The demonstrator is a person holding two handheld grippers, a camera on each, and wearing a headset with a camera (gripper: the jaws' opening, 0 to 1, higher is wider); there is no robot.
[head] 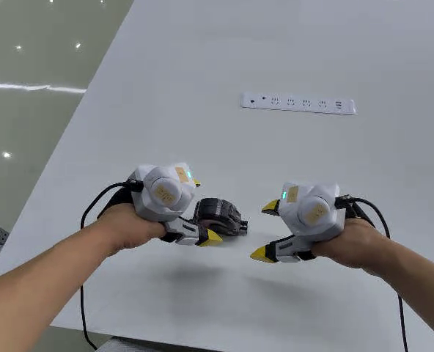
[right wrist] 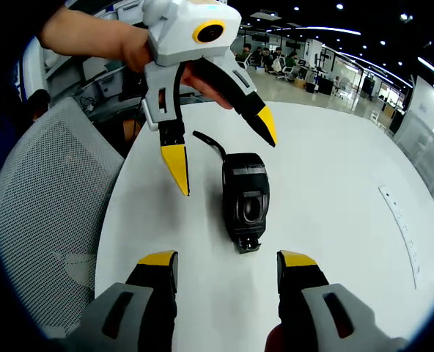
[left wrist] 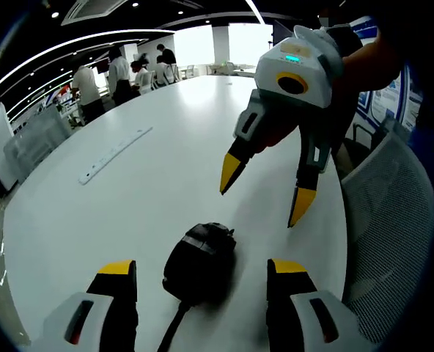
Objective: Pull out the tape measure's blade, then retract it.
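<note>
At lower centre, the left gripper [head: 204, 210] is held spread around the tape measure [head: 223, 214], the right gripper [head: 264, 232] spread opposite. A white table [head: 276, 44] is seen beneath.

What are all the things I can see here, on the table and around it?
Table: one, white, under everything.
Tape measure: one, black, on the table between the grippers, blade in.
Power strip: one, white, farther back on the table.
Mesh chair: one, grey, at the table's edge.
Left gripper: one, white with yellow tips, open, by the tape measure.
Right gripper: one, same colours, open, facing it.
Hands: two, left hand and right hand, each holding a gripper.
</note>
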